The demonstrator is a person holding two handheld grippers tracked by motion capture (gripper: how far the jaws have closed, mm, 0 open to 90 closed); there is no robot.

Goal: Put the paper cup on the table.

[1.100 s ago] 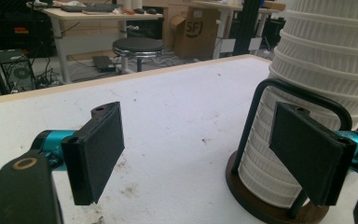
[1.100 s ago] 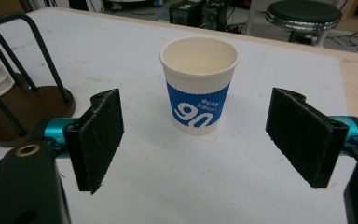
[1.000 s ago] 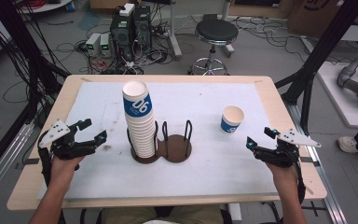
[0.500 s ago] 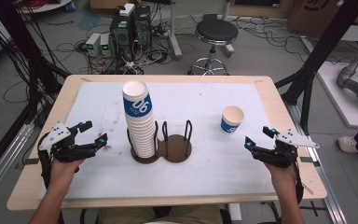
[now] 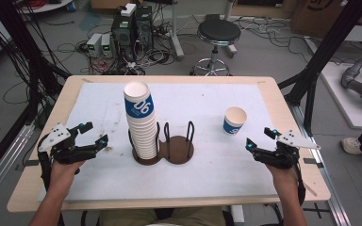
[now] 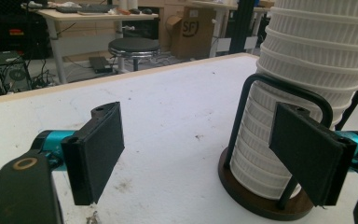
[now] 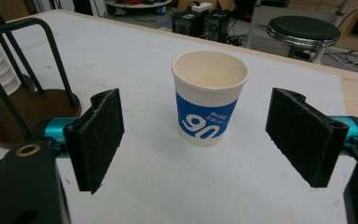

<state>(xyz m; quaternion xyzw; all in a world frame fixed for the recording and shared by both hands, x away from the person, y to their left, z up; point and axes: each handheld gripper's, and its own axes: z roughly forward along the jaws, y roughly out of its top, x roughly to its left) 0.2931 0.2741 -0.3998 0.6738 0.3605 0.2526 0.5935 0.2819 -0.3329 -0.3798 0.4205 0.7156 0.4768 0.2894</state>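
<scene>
A tall stack of white paper cups (image 5: 140,120) with a blue band on the top one stands in the left ring of a dark wooden holder (image 5: 175,149). In the left gripper view the stack (image 6: 303,79) rises at the right, beyond my jaws. A single white and blue cup (image 5: 234,120) stands upright on the table to the right; the right gripper view shows this cup (image 7: 209,97) ahead between my jaws, not touched. My left gripper (image 5: 94,135) hovers open left of the holder. My right gripper (image 5: 260,139) is open, below and right of the single cup.
The white mat (image 5: 207,103) covers a wooden table (image 5: 283,101). The holder's right ring with its black wire loops (image 5: 189,135) holds nothing. A black stool (image 5: 218,32), computer cases (image 5: 133,24) and cables lie on the floor beyond the far edge. Black frame posts (image 5: 320,56) flank the table.
</scene>
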